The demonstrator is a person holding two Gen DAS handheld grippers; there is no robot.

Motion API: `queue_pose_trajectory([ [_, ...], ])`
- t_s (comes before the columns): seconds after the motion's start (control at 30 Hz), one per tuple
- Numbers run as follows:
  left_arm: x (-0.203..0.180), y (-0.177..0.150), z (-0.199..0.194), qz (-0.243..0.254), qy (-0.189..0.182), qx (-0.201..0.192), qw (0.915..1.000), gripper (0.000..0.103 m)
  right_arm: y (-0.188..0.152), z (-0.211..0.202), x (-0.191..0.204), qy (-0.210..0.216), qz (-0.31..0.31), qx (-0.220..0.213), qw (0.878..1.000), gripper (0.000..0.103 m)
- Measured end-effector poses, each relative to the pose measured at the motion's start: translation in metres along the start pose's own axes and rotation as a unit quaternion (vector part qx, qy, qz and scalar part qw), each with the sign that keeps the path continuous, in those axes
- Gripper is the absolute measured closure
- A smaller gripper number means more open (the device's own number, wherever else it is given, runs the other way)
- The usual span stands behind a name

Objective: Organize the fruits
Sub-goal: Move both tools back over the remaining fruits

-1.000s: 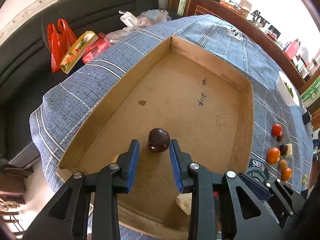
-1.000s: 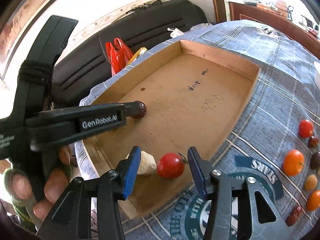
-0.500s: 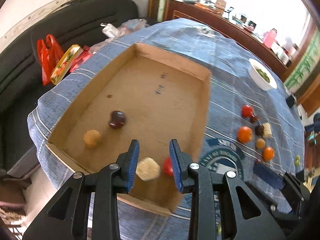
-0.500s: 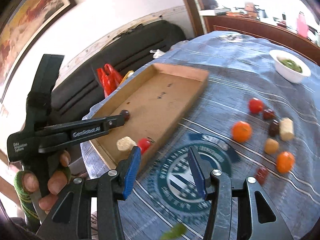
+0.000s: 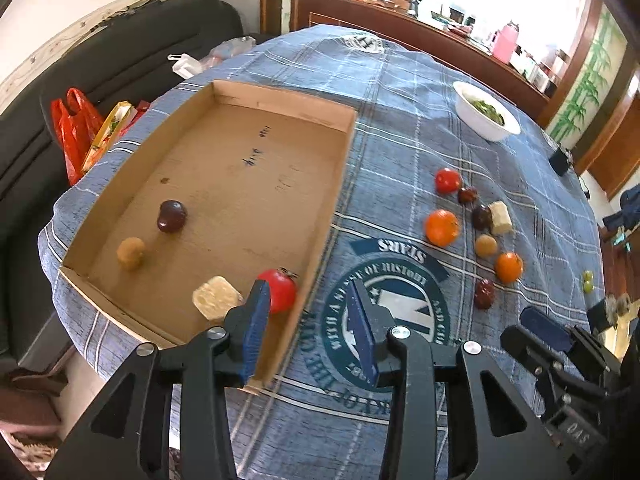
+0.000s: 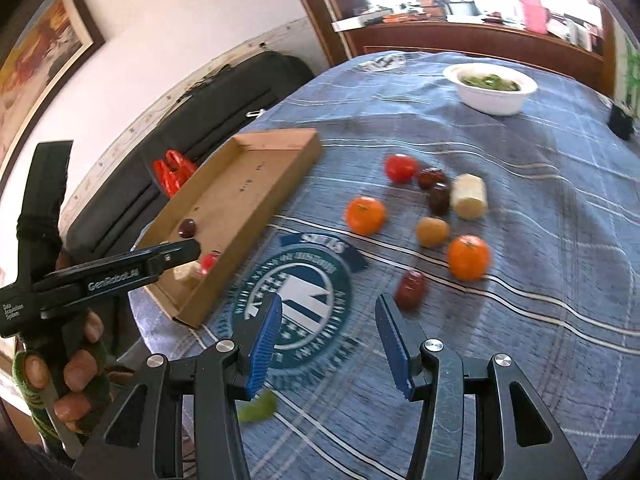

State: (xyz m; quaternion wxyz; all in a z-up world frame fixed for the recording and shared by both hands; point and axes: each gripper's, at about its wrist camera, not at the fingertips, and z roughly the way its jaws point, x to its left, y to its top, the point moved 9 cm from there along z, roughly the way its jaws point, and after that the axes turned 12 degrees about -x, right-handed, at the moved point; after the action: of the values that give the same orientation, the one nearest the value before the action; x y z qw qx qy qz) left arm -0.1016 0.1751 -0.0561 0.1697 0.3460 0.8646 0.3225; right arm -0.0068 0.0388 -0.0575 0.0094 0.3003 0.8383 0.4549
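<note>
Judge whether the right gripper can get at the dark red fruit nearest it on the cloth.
Probably yes: the right gripper is open and empty, and the dark red fruit lies just ahead with bare tablecloth between.

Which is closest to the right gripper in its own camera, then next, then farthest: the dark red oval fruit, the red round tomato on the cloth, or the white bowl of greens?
From the right gripper:
1. Dark red oval fruit, just ahead, slightly right.
2. Red round tomato, mid-table, beside dark fruits.
3. White bowl of greens, far end.
</note>
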Motion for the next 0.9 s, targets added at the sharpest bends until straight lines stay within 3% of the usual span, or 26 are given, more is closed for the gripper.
queue_pose_trajectory([
  [0.47, -0.052, -0.019, 0.001, 0.035, -0.026, 0.023, 0.9988, 0.066, -0.008, -0.025, -0.059, -0.041, 0.041, -0.009, 0.998, 0.052],
  [0.9, -0.073, -0.024, 0.004, 0.048, -0.039, 0.033, 0.9975, 0.066, -0.007, -0.028, -0.067, -0.050, 0.043, -0.011, 0.998, 0.052],
])
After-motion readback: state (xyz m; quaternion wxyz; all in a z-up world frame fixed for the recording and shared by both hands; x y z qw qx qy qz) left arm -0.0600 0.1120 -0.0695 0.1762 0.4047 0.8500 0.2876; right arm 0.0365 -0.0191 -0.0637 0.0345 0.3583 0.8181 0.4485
